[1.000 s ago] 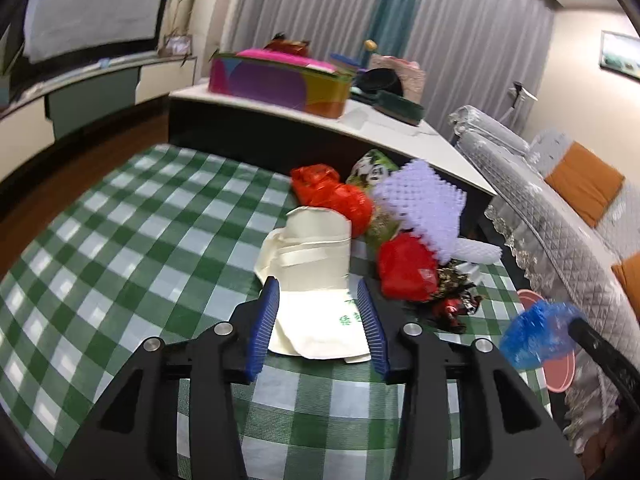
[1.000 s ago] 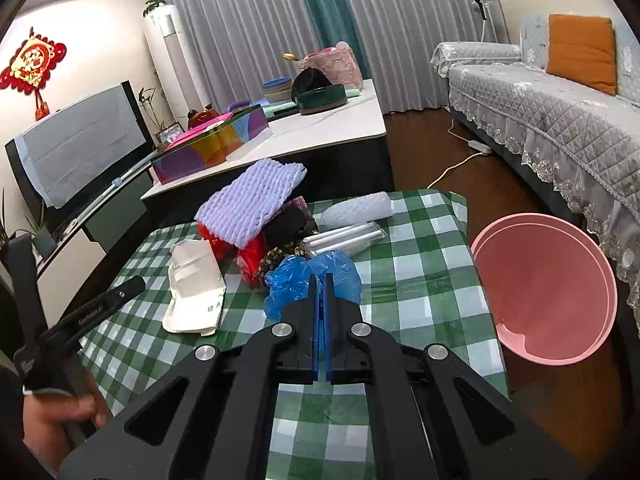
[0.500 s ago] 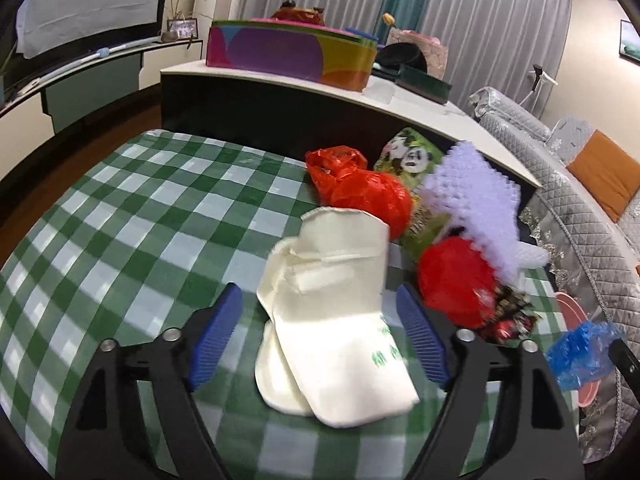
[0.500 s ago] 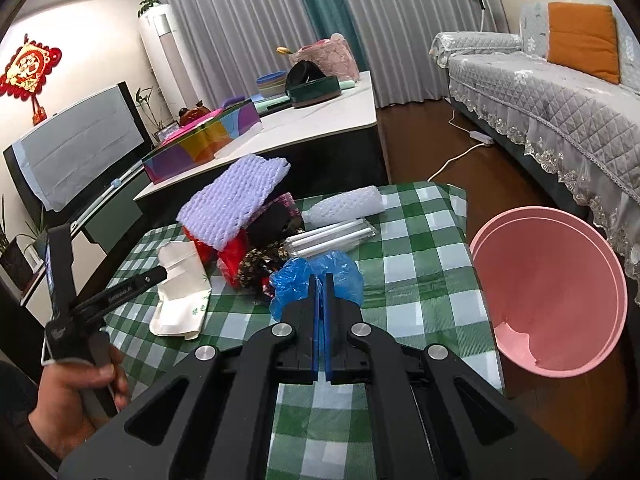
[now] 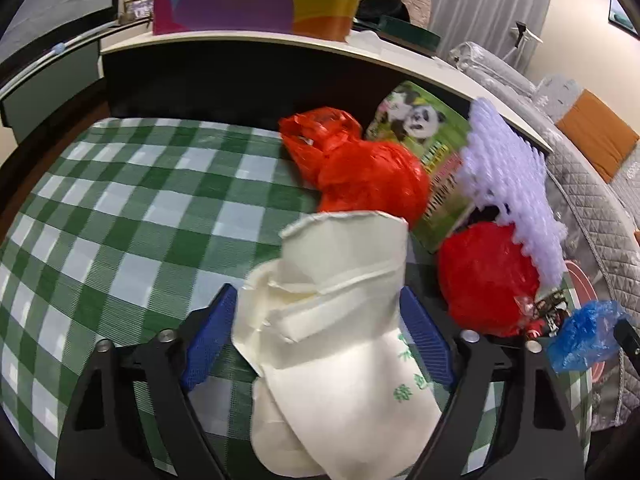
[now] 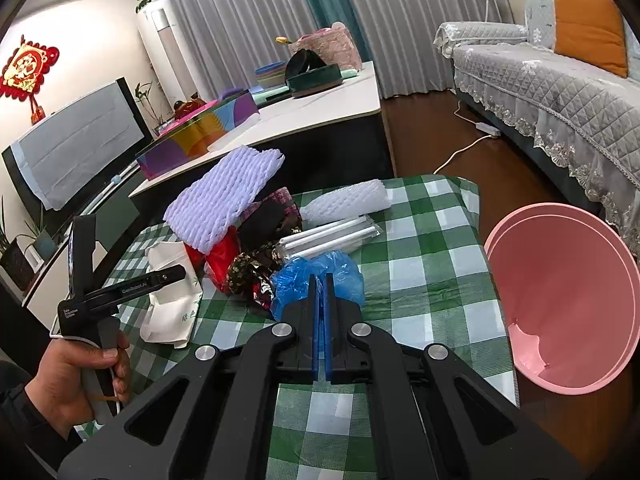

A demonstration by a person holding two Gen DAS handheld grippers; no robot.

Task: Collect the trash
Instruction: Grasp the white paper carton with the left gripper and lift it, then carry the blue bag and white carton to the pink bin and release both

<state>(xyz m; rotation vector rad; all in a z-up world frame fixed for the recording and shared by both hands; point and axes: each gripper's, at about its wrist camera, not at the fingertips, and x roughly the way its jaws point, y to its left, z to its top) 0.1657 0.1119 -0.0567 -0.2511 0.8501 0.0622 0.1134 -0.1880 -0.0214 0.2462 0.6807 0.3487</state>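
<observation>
Left wrist view: left hand-held gripper (image 5: 316, 338) spread apart astride the cream paper bag (image 5: 340, 344); right hand-held gripper (image 6: 322, 292) clamps the blue plastic bag (image 6: 316, 276) beside it.

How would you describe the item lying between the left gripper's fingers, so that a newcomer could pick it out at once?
Start at the green-and-white checked tablecloth and find the heap of trash on it. At the heap's near edge, in front of the crumpled red plastic bags, lies a flattened cream paper bag, between the open left gripper. Alone among its bright neighbours, it is pale, with small green printing.
</observation>
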